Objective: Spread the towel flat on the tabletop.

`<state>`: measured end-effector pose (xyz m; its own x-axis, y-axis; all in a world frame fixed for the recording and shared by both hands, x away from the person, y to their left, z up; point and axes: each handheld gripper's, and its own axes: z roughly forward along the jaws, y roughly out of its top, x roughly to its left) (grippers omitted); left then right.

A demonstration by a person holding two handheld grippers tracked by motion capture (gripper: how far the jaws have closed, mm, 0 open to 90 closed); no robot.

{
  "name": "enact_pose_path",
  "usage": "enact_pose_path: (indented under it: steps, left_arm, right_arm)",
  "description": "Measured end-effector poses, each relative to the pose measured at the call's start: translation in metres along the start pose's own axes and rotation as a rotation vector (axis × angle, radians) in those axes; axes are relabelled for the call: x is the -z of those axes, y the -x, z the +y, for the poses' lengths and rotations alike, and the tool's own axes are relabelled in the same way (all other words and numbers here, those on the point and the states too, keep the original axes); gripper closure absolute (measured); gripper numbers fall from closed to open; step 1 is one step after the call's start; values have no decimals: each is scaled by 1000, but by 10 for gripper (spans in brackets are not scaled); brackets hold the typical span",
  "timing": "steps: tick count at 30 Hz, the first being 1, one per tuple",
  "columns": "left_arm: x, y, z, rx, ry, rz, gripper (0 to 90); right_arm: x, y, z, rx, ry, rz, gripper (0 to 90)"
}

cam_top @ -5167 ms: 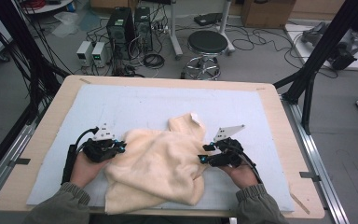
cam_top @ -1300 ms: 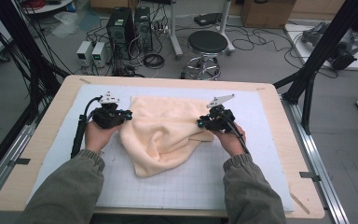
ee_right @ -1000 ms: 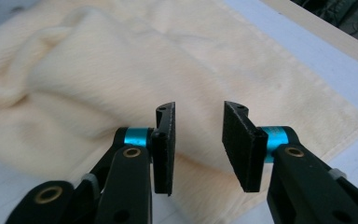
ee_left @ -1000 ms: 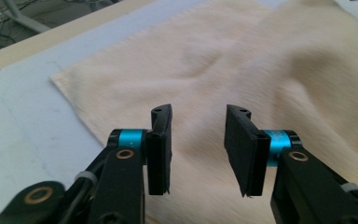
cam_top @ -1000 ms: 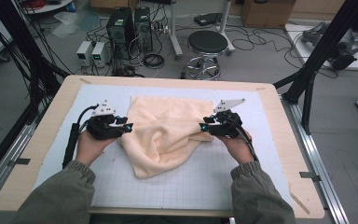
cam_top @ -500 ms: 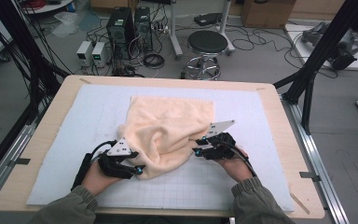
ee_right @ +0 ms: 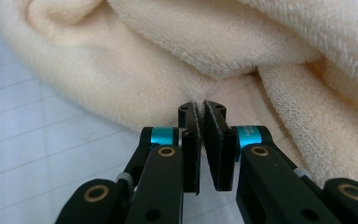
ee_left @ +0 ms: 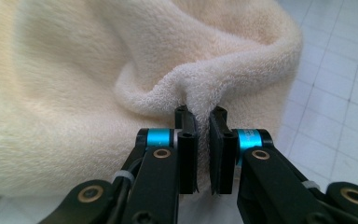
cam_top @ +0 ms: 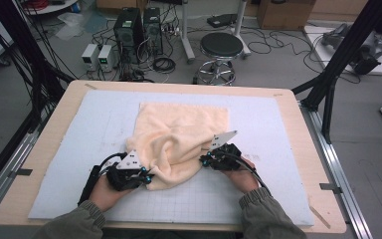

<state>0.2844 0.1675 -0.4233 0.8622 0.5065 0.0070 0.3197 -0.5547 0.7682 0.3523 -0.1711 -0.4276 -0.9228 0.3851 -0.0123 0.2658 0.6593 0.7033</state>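
A cream terry towel (cam_top: 179, 129) lies rumpled on the white grid mat (cam_top: 278, 129), its far edge flat and its near part bunched up. My left gripper (cam_top: 147, 178) sits at the towel's near left corner. In the left gripper view the jaws have just been closing, and the left gripper (ee_left: 200, 116) pinches a raised ridge of the towel (ee_left: 74, 70). My right gripper (cam_top: 204, 160) is at the near right side. Its jaws have just been closing too, and the right gripper (ee_right: 201, 109) now nips the edge of a fold of the towel (ee_right: 261, 46).
The mat rests on a wooden table (cam_top: 47, 149) with a bare rim all round. Bare mat lies left, right and in front of the towel. Beyond the far edge stand a stool (cam_top: 221, 46) and computer cases (cam_top: 129, 30); a black frame post (cam_top: 338, 64) rises at the right.
Both hands came from the towel's far corners toward the person, to its near edge, and sank onto it. Both pairs of jaws have shut on the cloth.
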Motion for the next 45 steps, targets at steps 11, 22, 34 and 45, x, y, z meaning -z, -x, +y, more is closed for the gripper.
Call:
enact_pose_path:
  steps: [11, 22, 34, 45]
  left_arm:
    - [55, -10, 3, 46, 139, 89, 835]
    - [45, -6, -3, 96, 102, -3, 538]
    - [-15, 17, 2, -25, -83, -120, 727]
    - [30, -2, 6, 12, 60, 22, 840]
  right_arm:
    - [38, -25, 11, 65, 65, 15, 863]
    - [51, -21, 2, 40, 56, -45, 618]
    - [18, 11, -4, -31, -14, -61, 826]
    - [42, -5, 2, 27, 34, -21, 857]
